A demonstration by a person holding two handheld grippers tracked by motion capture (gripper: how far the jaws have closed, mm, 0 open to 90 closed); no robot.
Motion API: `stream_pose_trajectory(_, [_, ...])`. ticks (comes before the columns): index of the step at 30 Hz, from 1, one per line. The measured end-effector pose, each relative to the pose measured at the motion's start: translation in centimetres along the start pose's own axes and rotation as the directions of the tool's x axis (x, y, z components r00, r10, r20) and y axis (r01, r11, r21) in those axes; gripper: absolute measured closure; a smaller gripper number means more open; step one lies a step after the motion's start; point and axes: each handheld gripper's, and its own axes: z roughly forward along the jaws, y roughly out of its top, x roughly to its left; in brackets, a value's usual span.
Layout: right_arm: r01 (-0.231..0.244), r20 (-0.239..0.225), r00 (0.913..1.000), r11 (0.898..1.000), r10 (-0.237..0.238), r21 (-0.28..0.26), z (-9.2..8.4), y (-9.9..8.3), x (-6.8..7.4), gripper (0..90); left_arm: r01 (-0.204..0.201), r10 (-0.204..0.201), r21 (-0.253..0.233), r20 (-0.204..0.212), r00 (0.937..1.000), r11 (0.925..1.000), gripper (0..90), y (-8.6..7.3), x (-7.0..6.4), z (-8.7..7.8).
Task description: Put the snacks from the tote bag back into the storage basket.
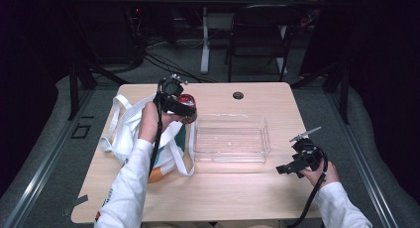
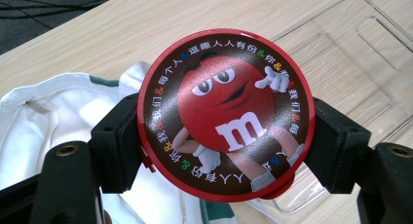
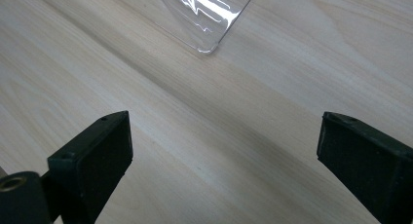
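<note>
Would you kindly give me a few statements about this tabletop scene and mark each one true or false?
1. The left gripper is shut on the red candy tin. True.
2. The right gripper holds the white tote bag. False: its jaws stand open over bare table, with nothing between them.
3. The clear plastic tray has nothing in it. True.
4. The candy tin lies inside the tray. False: it is clamped between the left gripper's jaws, above the bag and beside the tray's left end.
5. The tote bag lies on the right side of the table. False: it lies on the left side, left of the tray.
</note>
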Motion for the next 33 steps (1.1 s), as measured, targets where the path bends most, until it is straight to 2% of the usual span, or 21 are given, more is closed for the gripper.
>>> stream_pose_trajectory(20, [-0.001,0.011,0.9999,1.0,0.001,0.005,0.0,0.0,-0.1,5.4,-0.014,0.014,-0.001,0.019,0.9997,0.9999,25.7,0.3,-1.2,0.7])
stream_pose_trajectory(32, [-0.009,0.009,0.9999,1.0,0.009,0.002,0.1,-0.1,-0.1,5.5,-0.024,0.024,-0.004,0.049,0.9985,0.9997,25.7,0.5,-2.4,1.7])
stream_pose_trajectory(33, [0.003,0.012,0.9999,1.0,-0.003,0.017,0.0,0.0,-0.2,5.5,-0.025,0.026,-0.005,0.05,0.9984,0.9997,25.7,0.5,-2.5,1.8])
